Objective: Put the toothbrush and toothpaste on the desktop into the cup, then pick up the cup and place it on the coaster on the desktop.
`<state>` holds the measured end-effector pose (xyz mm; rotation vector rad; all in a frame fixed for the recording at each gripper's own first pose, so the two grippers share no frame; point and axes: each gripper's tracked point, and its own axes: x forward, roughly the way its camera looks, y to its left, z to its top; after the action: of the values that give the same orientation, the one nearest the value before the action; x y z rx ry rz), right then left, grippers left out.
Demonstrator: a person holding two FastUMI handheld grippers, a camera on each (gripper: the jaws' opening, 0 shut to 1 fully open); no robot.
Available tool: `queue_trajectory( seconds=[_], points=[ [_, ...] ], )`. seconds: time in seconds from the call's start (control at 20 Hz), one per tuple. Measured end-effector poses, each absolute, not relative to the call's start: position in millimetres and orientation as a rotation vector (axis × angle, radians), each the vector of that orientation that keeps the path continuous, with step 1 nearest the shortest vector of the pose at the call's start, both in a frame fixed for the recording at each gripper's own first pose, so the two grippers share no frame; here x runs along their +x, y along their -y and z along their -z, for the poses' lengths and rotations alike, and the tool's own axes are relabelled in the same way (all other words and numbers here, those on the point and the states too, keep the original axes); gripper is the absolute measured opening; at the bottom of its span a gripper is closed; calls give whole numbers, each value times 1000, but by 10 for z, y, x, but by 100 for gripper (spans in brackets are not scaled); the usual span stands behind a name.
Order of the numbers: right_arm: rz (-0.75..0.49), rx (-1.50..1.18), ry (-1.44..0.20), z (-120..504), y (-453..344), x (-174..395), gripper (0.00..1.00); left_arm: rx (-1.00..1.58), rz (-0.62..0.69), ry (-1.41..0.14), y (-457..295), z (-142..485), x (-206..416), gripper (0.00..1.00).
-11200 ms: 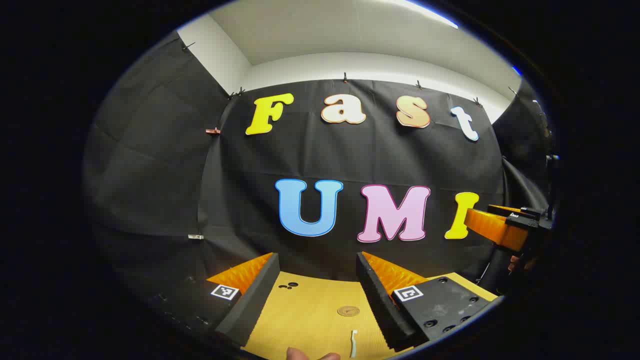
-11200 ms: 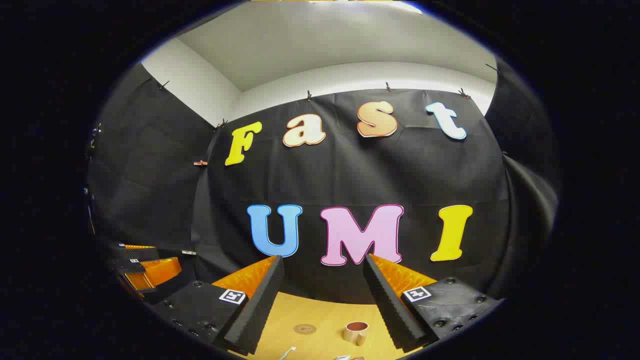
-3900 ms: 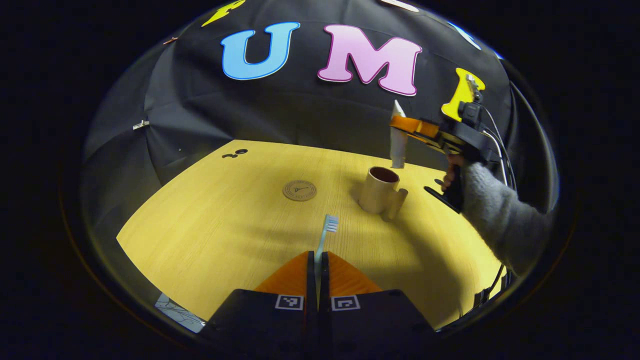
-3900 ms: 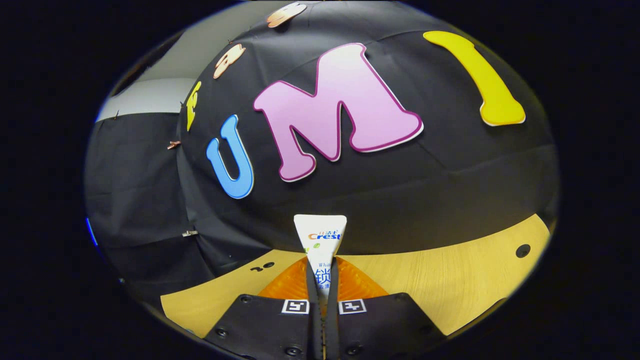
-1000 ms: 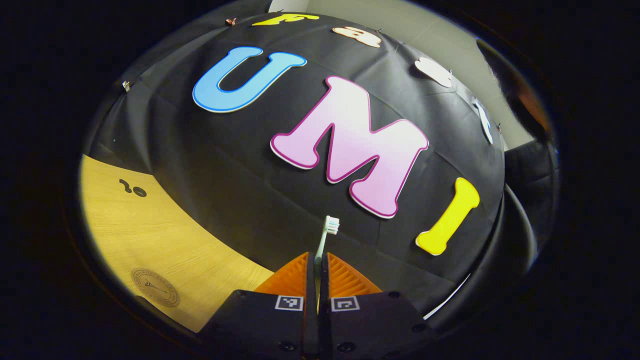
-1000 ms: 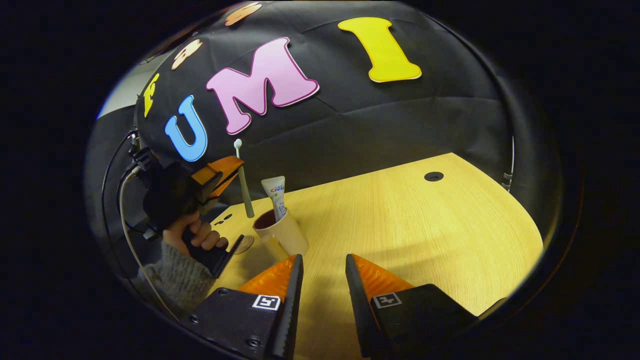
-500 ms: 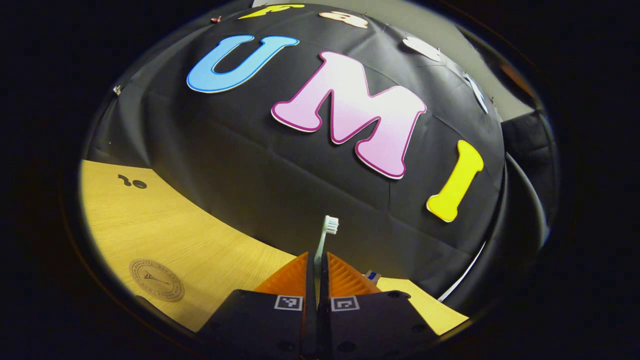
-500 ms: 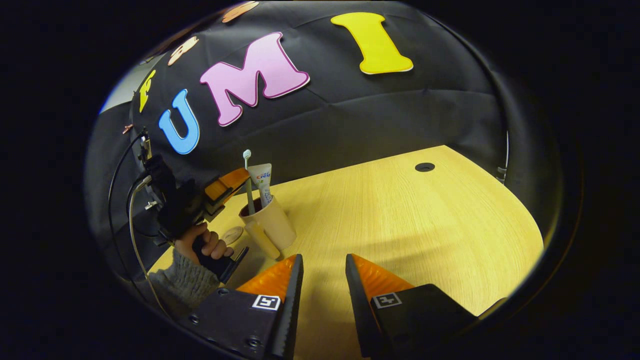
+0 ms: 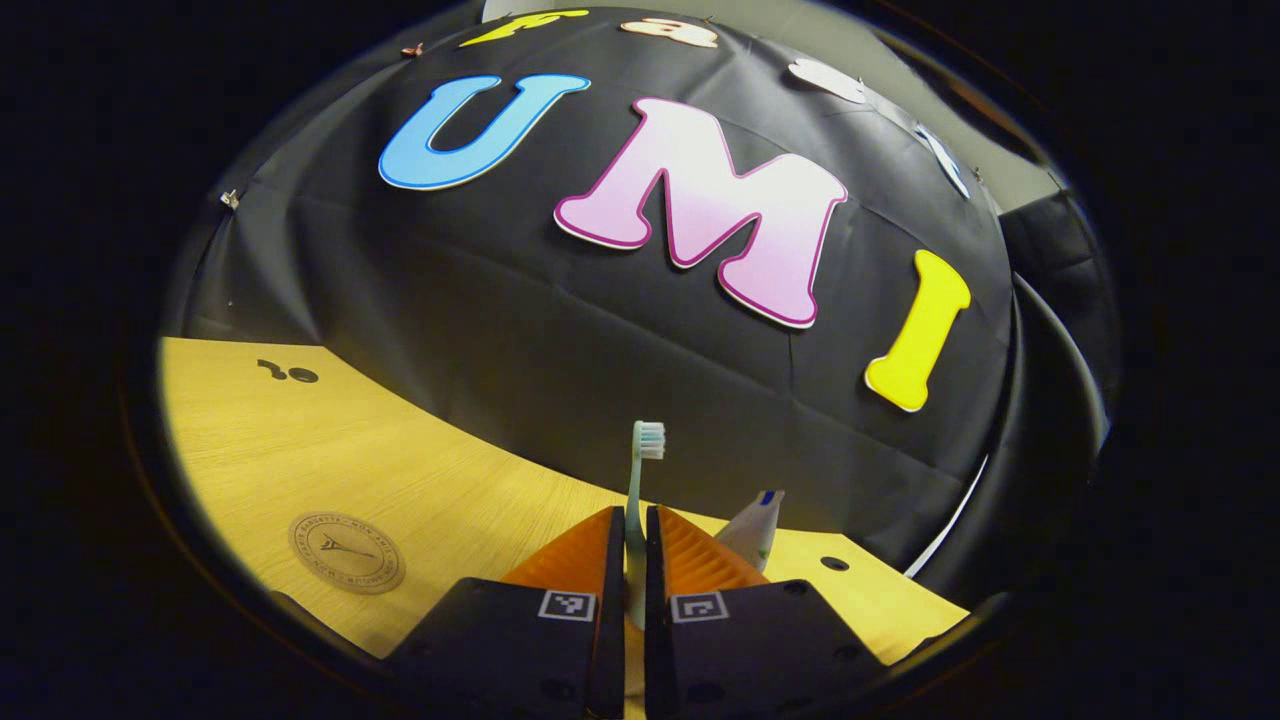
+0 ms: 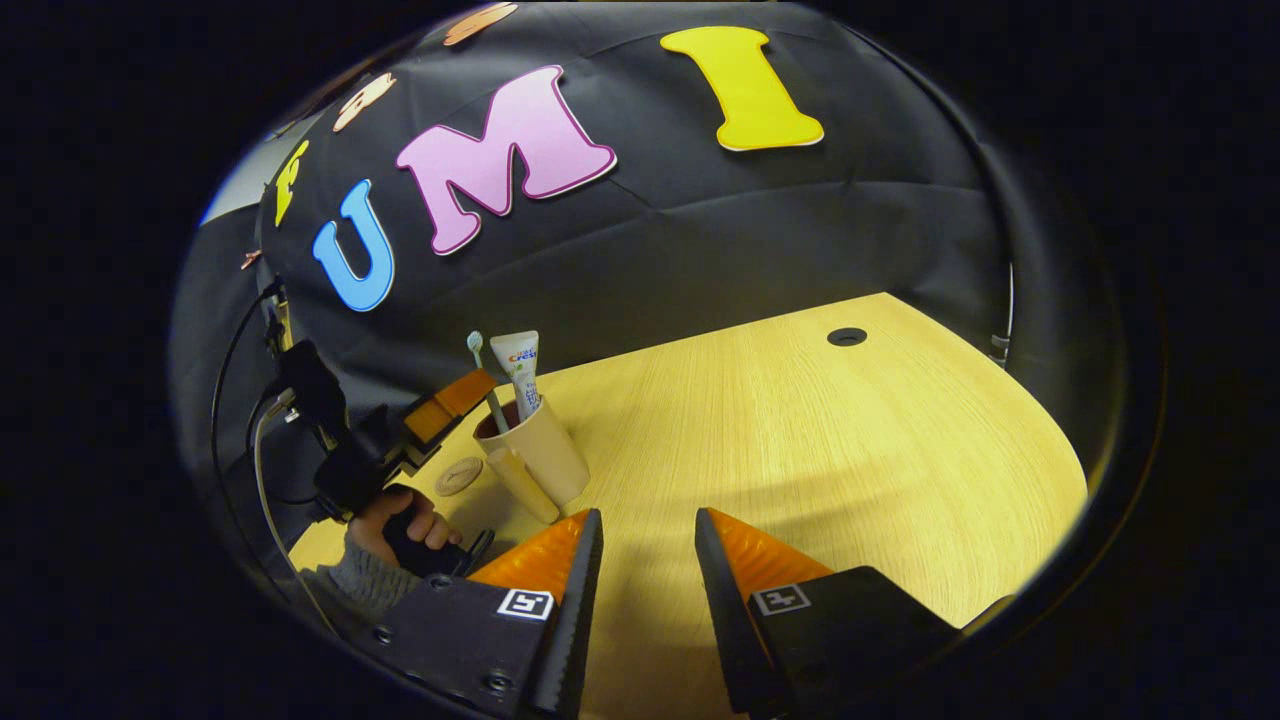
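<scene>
Left claw (image 9: 635, 545) is clamped on the toothbrush (image 9: 640, 470), head up, handle down. In the right gripper view the brush handle already sits inside the cup (image 10: 535, 450), beside the toothpaste (image 10: 522, 368) standing in it at my 10 o'clock. Right claw (image 10: 645, 570) is spread apart and holds nothing, over bare worktop (image 10: 800, 420). The coaster (image 9: 346, 552) lies at 8 o'clock in the left gripper view, just beyond the cup's far side in the right gripper view. My read: brush is light and stiff, and should drop clean on release; cup looks light and top-heavy with both items leaning, so take it across the body below the rim or by its handle, gently. Left gripper view gives the brush grip and the toothpaste top, but the cup is hidden behind the fingers; right gripper view gives cup, handle and the other hand (image 10: 405, 525).
</scene>
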<state>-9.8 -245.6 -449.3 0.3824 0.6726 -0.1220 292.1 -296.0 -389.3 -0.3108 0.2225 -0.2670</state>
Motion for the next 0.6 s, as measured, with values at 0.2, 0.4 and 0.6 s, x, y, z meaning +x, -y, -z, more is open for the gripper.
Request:
queue_trajectory(
  seconds=[0.2,0.4,0.6],
  points=[
    [81,338,-726,4502,2356,-38,61,-214,291,-260,2847,3937,2650,19],
    [-11,322,-845,4525,2160,110,64,-158,271,-266,2488,3829,2379,50],
    [-111,330,-991,4680,1885,276,71,-141,177,-303,1870,3771,2076,66]
  ],
)
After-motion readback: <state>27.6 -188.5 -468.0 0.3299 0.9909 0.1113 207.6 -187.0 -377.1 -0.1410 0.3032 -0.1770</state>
